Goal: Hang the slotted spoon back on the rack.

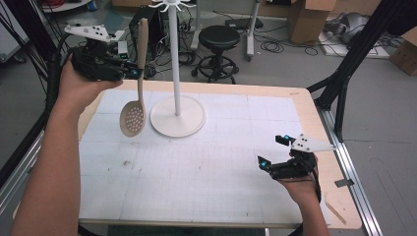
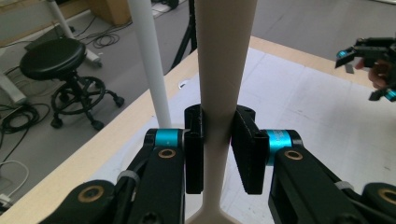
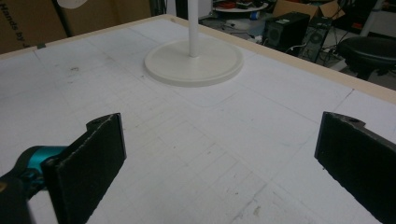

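Gripping slotted spoon [image 1: 136,83] by its handle, left hand-held gripper [image 1: 129,73] clamped, left of white stand [image 1: 177,98]; right hand-held gripper [image 1: 273,151] jaws apart, empty, near-right of stand.

"Hands by" on cardboard box [image 3: 28,23]

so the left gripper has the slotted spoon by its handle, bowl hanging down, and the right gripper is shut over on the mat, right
Not quite: the right gripper is open, its fingers standing wide apart with nothing between them, as the right gripper view shows. The rest holds: the left gripper grips the slotted spoon by its handle, bowl hanging down.
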